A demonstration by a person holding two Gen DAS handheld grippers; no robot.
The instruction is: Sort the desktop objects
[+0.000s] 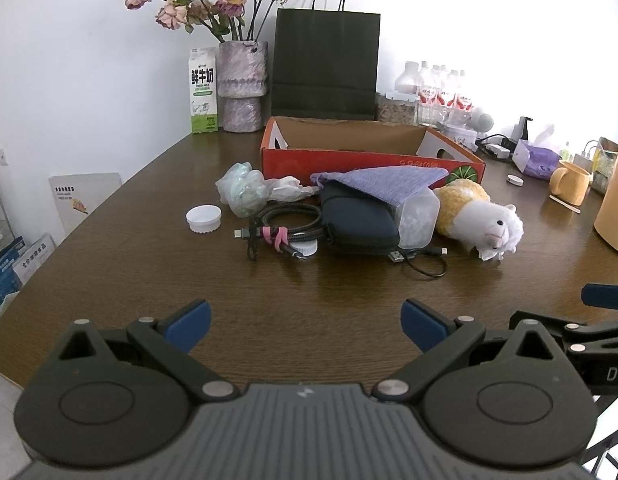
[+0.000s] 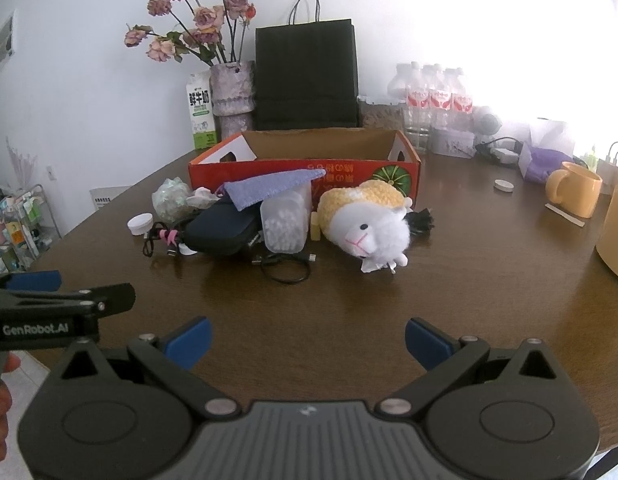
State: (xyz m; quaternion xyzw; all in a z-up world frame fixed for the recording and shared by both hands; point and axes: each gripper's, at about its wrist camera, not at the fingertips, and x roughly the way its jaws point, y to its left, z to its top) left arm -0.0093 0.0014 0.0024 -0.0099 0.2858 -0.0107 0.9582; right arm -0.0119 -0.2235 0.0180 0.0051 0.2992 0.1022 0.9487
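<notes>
A pile of objects lies mid-table in front of an open red cardboard box [image 1: 369, 160] [image 2: 269, 168]: a plush alpaca [image 1: 477, 216] [image 2: 369, 220], a clear tub of white pellets [image 1: 417, 220] [image 2: 285, 220], a dark zip pouch [image 1: 357, 220] [image 2: 221, 228], a purple cloth [image 1: 385, 182] [image 2: 269, 186], bundled cables [image 1: 285, 228] [image 2: 165, 238], a white lid [image 1: 203, 218] [image 2: 141, 224] and crumpled plastic [image 1: 241, 188] [image 2: 171, 198]. My left gripper [image 1: 305, 326] is open and empty near the front edge. My right gripper [image 2: 309, 340] is open and empty beside it.
At the back stand a vase of flowers [image 1: 243, 84], a milk carton [image 1: 203, 90], a dark paper bag [image 1: 325, 64] and water bottles [image 1: 441, 92]. A yellow mug [image 2: 575, 188] and tissue pack [image 2: 545, 160] are at the right. The brown table [image 1: 149, 240] curves off at left.
</notes>
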